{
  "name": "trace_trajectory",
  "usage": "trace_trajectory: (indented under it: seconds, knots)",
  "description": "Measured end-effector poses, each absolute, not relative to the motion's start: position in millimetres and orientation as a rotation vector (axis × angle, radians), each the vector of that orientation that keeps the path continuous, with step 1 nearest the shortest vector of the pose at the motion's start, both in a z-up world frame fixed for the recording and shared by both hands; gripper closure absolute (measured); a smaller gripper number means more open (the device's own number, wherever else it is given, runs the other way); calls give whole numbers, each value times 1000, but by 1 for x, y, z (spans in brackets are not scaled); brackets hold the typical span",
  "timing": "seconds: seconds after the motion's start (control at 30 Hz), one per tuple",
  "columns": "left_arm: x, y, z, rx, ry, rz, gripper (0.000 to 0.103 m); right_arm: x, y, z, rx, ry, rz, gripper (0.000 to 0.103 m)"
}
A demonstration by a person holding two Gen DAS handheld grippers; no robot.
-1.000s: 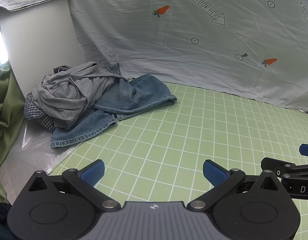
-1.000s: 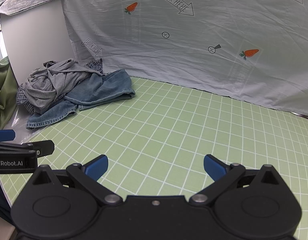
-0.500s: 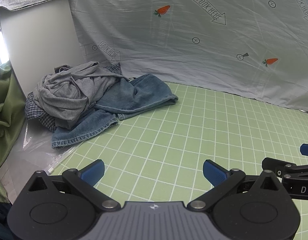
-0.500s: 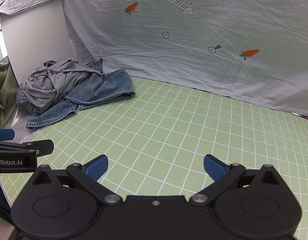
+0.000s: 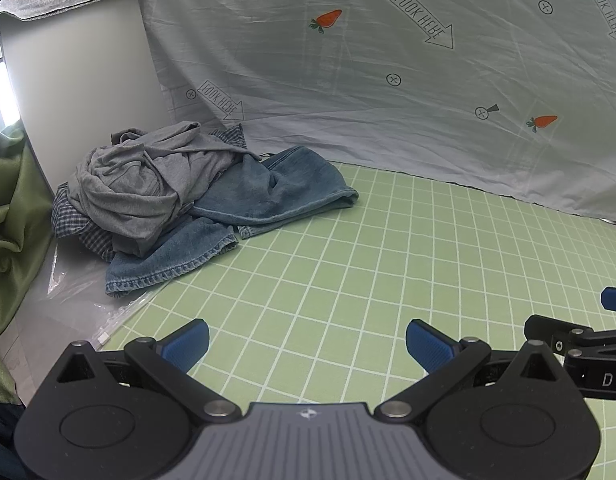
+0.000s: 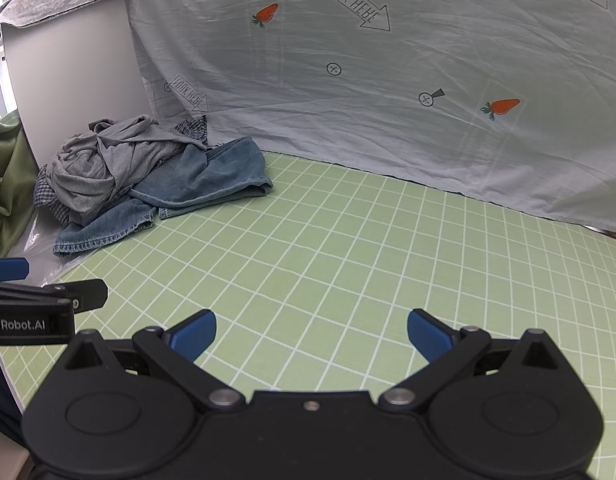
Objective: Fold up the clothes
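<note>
A pile of clothes lies at the far left of the green grid mat (image 5: 348, 280): a grey shirt (image 5: 139, 184) on top, blue jeans (image 5: 267, 192) spread to its right, and a checked garment (image 5: 79, 224) underneath. The same pile shows in the right wrist view, with the grey shirt (image 6: 103, 168) and the jeans (image 6: 211, 180). My left gripper (image 5: 308, 344) is open and empty, low over the mat and short of the pile. My right gripper (image 6: 312, 332) is open and empty, to the right of the left one.
A pale blue sheet with carrots and arrows (image 5: 388, 80) hangs behind the mat. A white box (image 5: 79, 80) draped with grey cloth stands behind the pile. Green fabric (image 5: 7, 200) hangs at the far left. Clear plastic (image 5: 67, 300) lies by the mat's left edge.
The left wrist view has shifted slightly, so the pile sits a touch further right and lower. The right gripper has not visibly moved. Both stay open.
</note>
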State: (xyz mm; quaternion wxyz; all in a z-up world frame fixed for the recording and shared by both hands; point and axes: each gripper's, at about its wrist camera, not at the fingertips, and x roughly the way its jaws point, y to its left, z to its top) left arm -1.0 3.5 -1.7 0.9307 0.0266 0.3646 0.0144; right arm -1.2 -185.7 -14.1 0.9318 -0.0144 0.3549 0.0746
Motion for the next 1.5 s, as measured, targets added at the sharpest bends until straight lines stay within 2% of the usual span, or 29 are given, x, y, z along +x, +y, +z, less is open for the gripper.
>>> trace_trajectory:
  seconds: [0.87, 1.13, 1.5]
  knots:
    - [16, 14, 3, 5, 769, 47, 0, 18, -171, -15, -54, 728, 188, 0]
    - [64, 41, 19, -21, 740, 103, 0, 72, -132, -6, -95, 687, 241, 0]
    - [177, 97, 21, -70, 739, 243, 0, 185, -41, -2, -162, 638, 313, 0]
